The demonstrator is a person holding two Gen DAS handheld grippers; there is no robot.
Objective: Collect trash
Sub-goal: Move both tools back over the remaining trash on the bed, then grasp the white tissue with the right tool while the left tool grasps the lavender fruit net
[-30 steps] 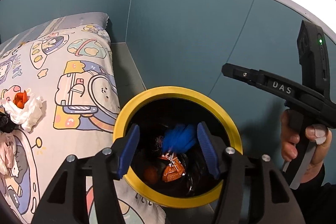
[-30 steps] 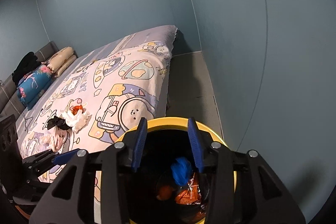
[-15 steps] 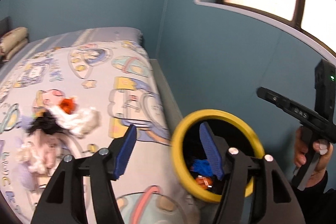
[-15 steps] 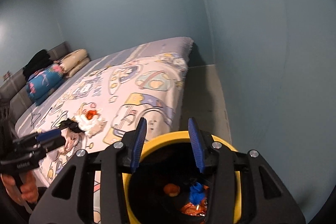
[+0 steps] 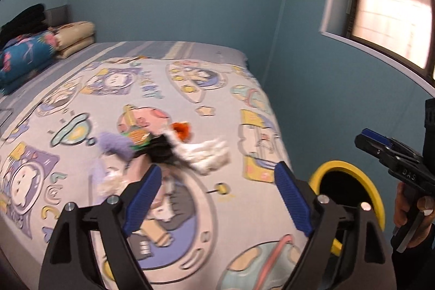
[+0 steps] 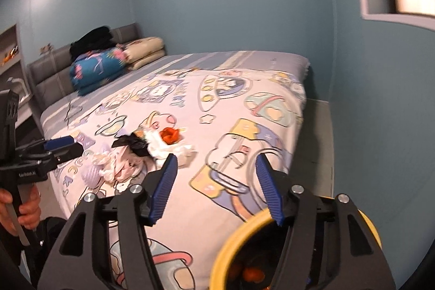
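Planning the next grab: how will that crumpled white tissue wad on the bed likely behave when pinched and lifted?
The white tissue wad looks crumpled and soft, so it should squash flat rather than resist. It is probably very light. It lies against the black scrap and orange bit, so those may drag along or drop off.

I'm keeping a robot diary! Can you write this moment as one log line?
left gripper: opening, empty | right gripper: opening, empty | trash pile: on bed | yellow-rimmed bin: beside bed
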